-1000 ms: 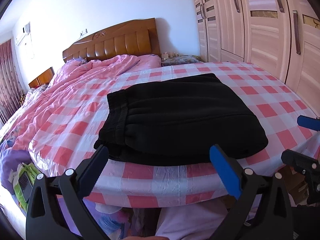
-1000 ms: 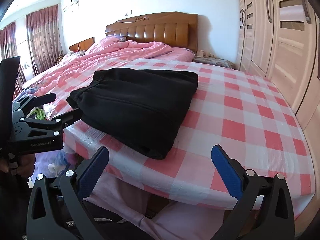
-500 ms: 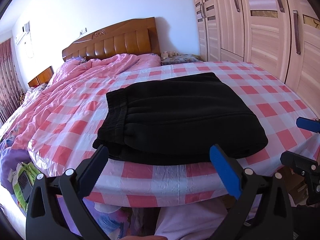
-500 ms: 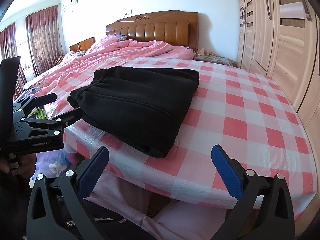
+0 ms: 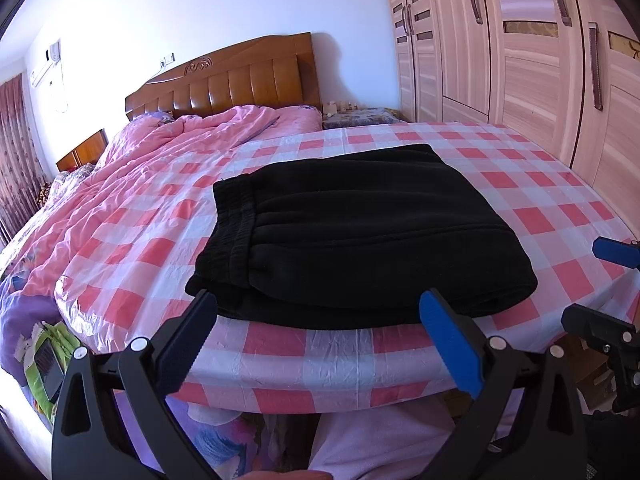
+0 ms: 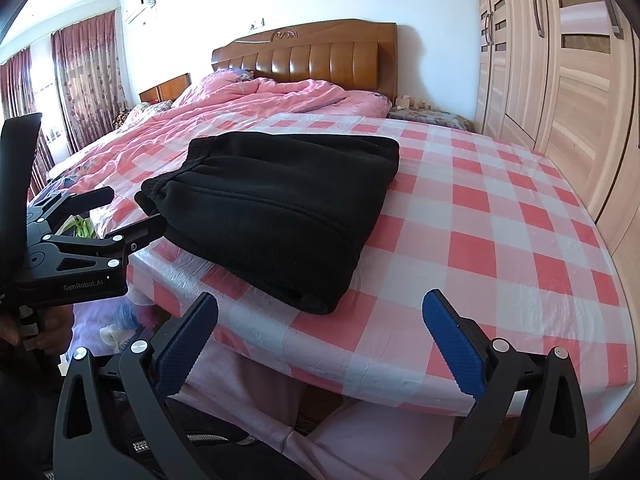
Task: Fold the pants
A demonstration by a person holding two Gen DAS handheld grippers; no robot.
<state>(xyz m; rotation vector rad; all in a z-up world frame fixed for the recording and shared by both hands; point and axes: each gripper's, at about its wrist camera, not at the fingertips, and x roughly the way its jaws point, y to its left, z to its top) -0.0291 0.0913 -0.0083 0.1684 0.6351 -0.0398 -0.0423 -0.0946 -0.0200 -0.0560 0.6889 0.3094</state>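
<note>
Nearest the cameras, the left tool (image 5: 318, 334) and right tool (image 6: 320, 336) hang spread wide and hold nothing, just short of the bed's edge. Beyond them the black pants (image 5: 356, 236) lie folded into a compact stack on the checkered sheet (image 6: 500, 216), near its front edge. A careless nudge could probably slide the stack off, since the sheet looks slick.
</note>
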